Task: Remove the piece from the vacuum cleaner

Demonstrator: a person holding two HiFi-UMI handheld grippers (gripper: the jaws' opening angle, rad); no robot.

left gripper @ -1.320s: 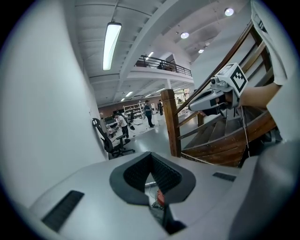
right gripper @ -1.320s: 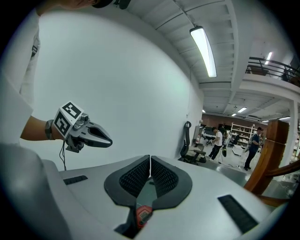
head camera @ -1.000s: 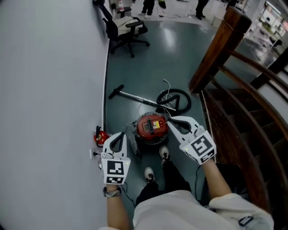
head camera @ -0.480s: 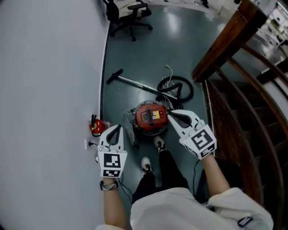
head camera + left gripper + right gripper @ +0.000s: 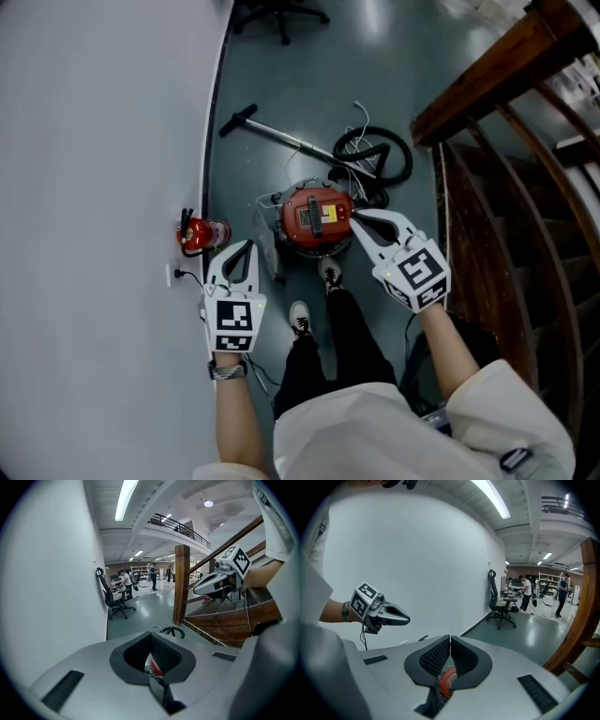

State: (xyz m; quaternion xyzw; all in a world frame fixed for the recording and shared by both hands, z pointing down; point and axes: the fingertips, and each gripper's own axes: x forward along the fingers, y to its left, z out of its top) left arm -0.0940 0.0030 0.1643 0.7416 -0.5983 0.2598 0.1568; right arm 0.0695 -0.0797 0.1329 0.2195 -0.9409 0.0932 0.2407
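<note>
Down on the floor (image 5: 281,94), the red vacuum cleaner (image 5: 317,217) is closer now; the closed, empty left gripper (image 5: 245,247) and right gripper (image 5: 357,217) can start.

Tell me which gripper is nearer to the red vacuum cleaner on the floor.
Right. In the head view the right gripper reaches the right edge of the vacuum cleaner; the left gripper stays apart, off its left side.

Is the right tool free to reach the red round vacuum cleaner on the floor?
Probably yes: the right tool, shut, points down at the red round vacuum cleaner with nothing visible between them; it must open first.
</note>
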